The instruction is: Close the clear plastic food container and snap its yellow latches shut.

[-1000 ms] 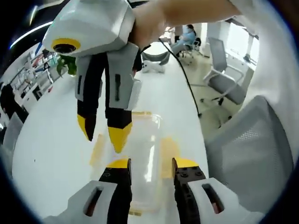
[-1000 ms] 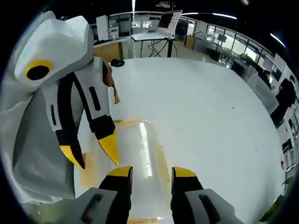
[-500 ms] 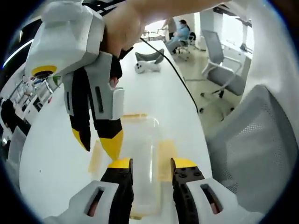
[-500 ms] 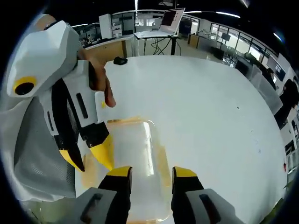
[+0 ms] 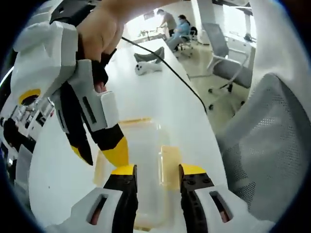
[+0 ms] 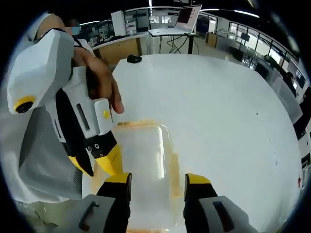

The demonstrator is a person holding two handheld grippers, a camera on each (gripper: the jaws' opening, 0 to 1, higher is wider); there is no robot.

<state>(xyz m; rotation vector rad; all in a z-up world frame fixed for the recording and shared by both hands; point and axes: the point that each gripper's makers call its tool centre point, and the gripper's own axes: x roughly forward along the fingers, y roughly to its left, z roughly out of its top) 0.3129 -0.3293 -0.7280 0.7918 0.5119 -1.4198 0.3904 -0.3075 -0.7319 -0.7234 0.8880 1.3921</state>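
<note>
The clear plastic container (image 5: 146,150) lies flat on the white table (image 5: 160,97), with yellow latches showing on its left (image 5: 100,167), right (image 5: 170,167) and far (image 5: 138,120) edges. My left gripper (image 5: 158,171) hovers open just over its near end, the jaws apart above the lid. My right gripper (image 5: 99,154) comes down from the upper left, open, one yellow tip at the left latch. In the right gripper view the container (image 6: 143,155) lies ahead of my open right gripper (image 6: 155,178). There the left gripper (image 6: 95,164) reaches its left side.
A black cable (image 5: 180,73) runs along the table past a white object (image 5: 148,68). Grey office chairs (image 5: 228,73) stand beyond the table's right edge. A dark mouse (image 6: 132,58) lies at the far edge, with a laptop (image 6: 187,17) on a stand behind it.
In the left gripper view the right gripper has sunk down and to the left, its tip now at the container's left latch. Both cameras have drawn slightly nearer to the container.
</note>
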